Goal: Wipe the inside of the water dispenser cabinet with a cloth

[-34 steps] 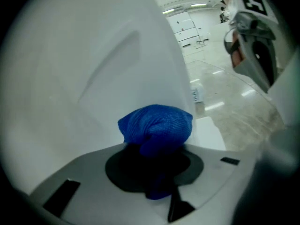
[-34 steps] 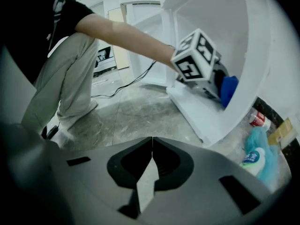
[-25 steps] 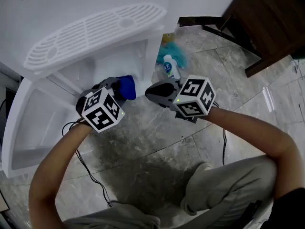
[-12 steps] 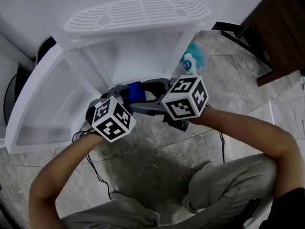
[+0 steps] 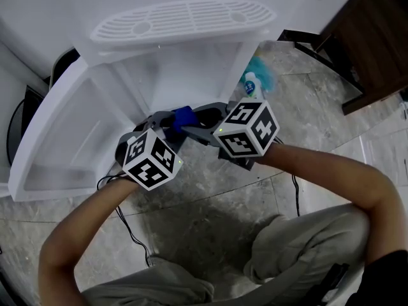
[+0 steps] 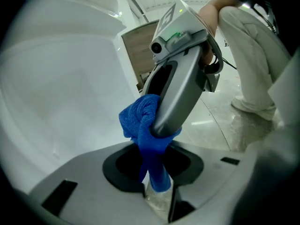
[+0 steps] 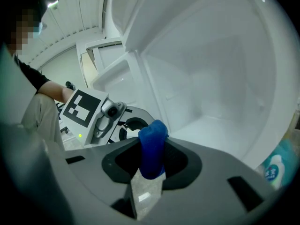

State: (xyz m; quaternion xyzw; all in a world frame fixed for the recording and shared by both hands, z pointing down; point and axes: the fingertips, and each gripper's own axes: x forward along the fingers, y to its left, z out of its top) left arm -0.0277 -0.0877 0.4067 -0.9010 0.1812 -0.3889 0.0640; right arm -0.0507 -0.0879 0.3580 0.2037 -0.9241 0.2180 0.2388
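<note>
Blue cloth (image 5: 183, 116) sits bunched between both tongs, just outside the open white cabinet (image 5: 191, 69). Left gripper (image 6: 157, 191) pinches it; right gripper (image 7: 149, 170) is closing on it. Risk: opposing pulls could tug it free onto the floor (image 5: 210, 203).

The cloth (image 5: 183, 116) reads plain royal blue on my screens. My left gripper (image 6: 157, 193) is smooth mid-grey with a black throat. The right gripper (image 7: 147, 175), its jaws closing with the cloth between them, shows the same grey and black. The left cube (image 5: 150, 158) and right cube (image 5: 245, 129) are white with black square markers. The cabinet (image 5: 83, 132) is plain white, and so is its slotted grille (image 5: 185, 18). The floor (image 5: 210, 215) is grey veined stone. The bottle (image 5: 252, 85) is white with a blue label, against a teal fluffy duster (image 5: 264, 69). The furniture (image 5: 363, 30) is dark brown, the trousers (image 5: 306, 247) pale beige and the cable (image 5: 127, 228) black.
</note>
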